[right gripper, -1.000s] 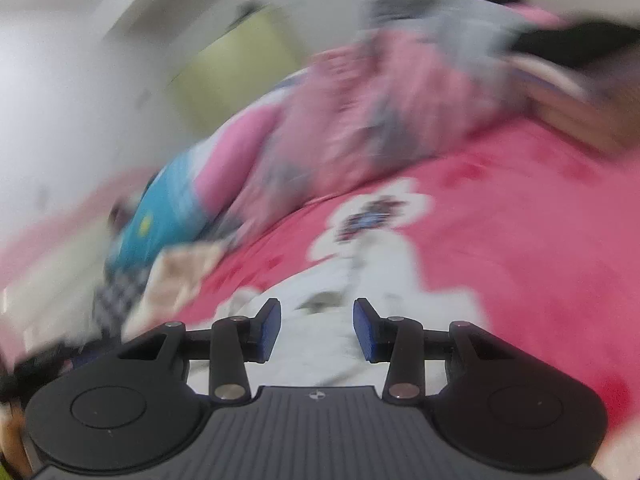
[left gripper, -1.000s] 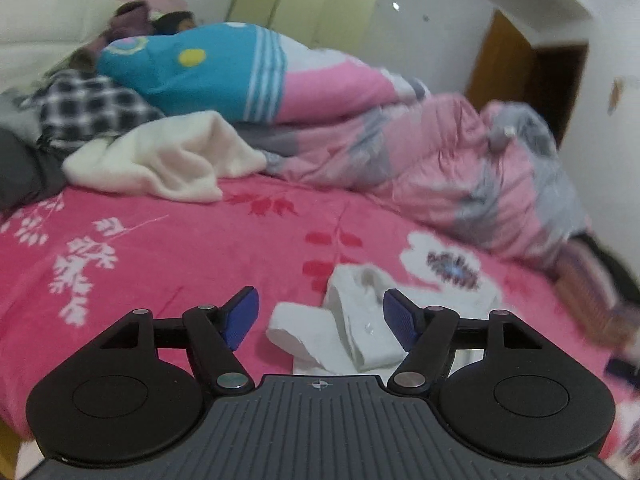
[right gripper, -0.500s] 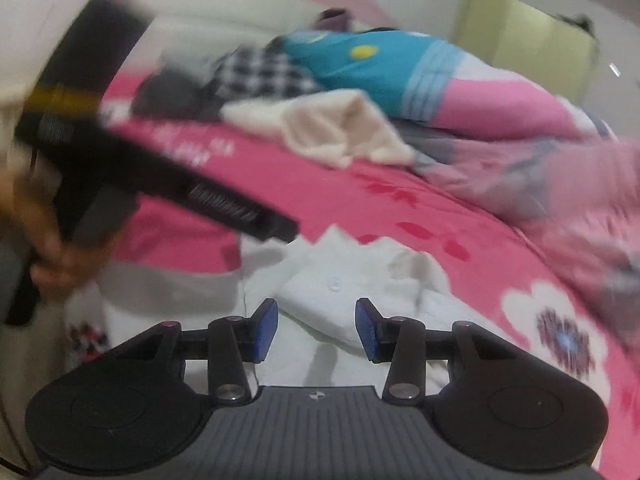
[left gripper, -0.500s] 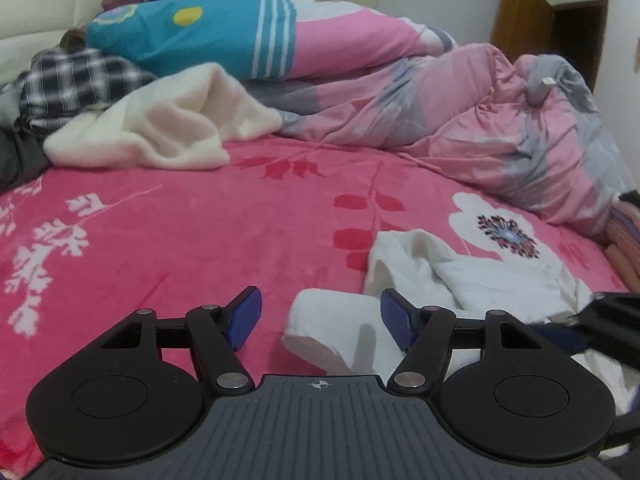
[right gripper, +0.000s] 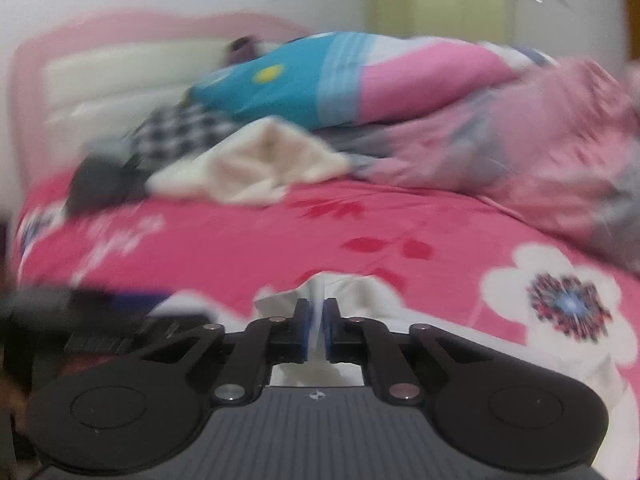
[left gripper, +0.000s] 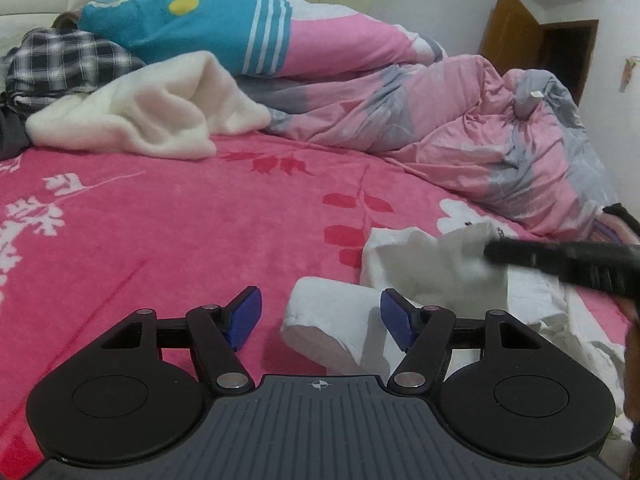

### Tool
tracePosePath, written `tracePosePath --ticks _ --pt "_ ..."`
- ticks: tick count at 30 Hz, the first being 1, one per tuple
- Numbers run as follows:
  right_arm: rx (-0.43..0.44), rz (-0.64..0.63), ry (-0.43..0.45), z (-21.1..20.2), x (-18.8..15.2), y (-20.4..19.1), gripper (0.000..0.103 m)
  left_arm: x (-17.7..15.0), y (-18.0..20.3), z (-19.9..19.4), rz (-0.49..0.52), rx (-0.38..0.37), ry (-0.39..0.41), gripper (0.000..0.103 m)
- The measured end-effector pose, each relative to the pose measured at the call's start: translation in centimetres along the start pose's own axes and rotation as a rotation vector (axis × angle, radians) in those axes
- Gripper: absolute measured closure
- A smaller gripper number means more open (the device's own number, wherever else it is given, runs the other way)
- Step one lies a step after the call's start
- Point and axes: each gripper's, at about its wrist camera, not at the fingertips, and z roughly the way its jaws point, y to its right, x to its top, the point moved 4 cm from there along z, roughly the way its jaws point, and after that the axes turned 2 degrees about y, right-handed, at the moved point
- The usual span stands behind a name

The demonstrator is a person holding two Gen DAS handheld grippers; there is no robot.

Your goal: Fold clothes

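The pink bedspread (left gripper: 180, 240) serves as folding surface for the white shirt (right gripper: 360, 292), which the right gripper (right gripper: 316, 330) pinches by a raised fold to lift it, while the left gripper (left gripper: 320, 318), jaws apart, straddles its rolled sleeve (left gripper: 332, 320) ungripped.

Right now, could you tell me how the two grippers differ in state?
The left gripper stands open, a rolled sleeve of the white shirt between its pads, unpinched; the right gripper is shut on a fold of that shirt. Both sit low over the pink bedspread, working the same garment.
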Motion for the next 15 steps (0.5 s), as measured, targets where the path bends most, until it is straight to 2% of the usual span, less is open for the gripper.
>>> tracePosePath --ticks 4,8,15 --pt "-0.019 0.189 0.009 1.1 0.1 3.6 0.100 -0.5 0.0 0.2 -0.011 -0.016 -0.010 0.037" --pt "-0.038 0.325 -0.007 3.2 -0.9 6.3 0.100 -0.8 0.0 0.3 -0.023 -0.026 -0.013 0.037" --pt "-0.061 0.443 -0.050 6.3 -2.6 8.5 0.100 -0.8 -0.2 0.3 -0.039 -0.030 0.001 0.036"
